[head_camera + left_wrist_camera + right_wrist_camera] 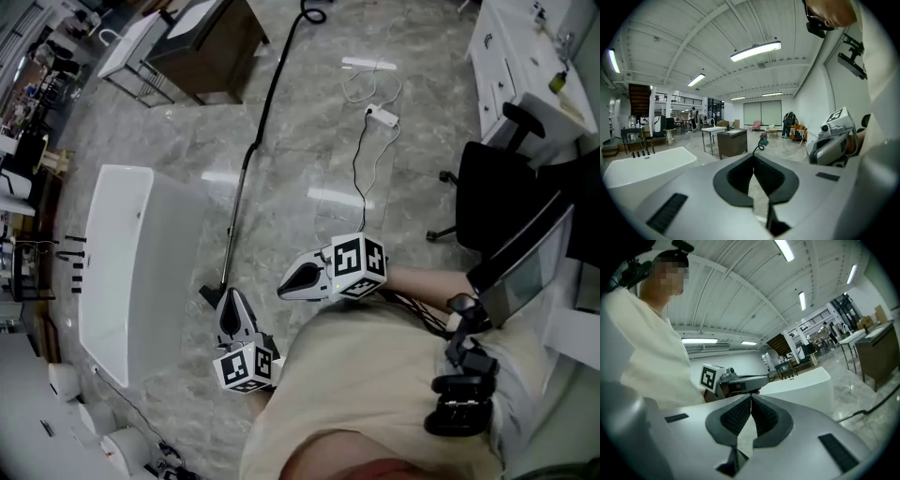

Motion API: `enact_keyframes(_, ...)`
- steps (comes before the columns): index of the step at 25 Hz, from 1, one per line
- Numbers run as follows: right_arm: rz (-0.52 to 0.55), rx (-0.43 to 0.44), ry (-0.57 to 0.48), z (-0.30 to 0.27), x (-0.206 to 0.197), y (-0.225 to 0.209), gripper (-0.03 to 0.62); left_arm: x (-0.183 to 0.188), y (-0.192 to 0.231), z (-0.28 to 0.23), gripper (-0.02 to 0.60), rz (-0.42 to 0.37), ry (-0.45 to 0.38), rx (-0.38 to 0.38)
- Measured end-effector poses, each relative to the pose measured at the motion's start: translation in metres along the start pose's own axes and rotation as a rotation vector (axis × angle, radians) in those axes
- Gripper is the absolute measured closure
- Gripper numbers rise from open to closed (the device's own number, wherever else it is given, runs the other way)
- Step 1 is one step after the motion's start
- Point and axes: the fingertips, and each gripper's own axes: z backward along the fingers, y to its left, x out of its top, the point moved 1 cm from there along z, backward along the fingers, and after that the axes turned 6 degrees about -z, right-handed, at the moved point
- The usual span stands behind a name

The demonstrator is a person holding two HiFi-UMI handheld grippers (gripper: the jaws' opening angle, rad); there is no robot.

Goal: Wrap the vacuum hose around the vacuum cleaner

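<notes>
Head view: the vacuum hose (273,89) is seen stretched over the floor (309,159) from the far end toward the near side, joined to a metal wand (234,220). The wand's nozzle (208,295) lies just left of the left gripper (230,309). The right gripper (286,289) is held near, right of the wand. Both pairs of jaws are pressed together, with nothing pinched. The vacuum cleaner (763,138) is seen far off in the left gripper view, well apart from both grippers.

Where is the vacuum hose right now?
In the head view, the vacuum hose lies along the floor left of centre, beside the white tub, its near end just ahead of the left gripper.
</notes>
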Motion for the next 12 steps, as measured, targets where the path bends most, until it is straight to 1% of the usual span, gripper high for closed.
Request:
enact_keyframes(3,0.103,-0.012,0.053,0.022,-0.001,-0.015,0.591,0.006,-0.023,-0.019,0.575,-0.042,0.025,-0.007)
enact_keyframes(5,0.111,-0.024,0.038,0.037,0.005,-0.028,0.591,0.011,-0.035,-0.035,0.575,-0.078,0.039,-0.028)
enact_keyframes(7,0.088,-0.019,-0.002,0.039,0.017,-0.036,0.591,0.013,-0.034,-0.043,0.575,-0.11,0.051,-0.039)
enact_keyframes(9,0.047,-0.007,-0.044,0.023,0.032,-0.04,0.591,0.013,-0.016,-0.043,0.575,-0.134,0.061,-0.024)
enact_keyframes(12,-0.04,-0.001,-0.09,-0.006,0.043,-0.048,0.591,0.005,0.015,-0.044,0.575,-0.127,0.065,-0.005)
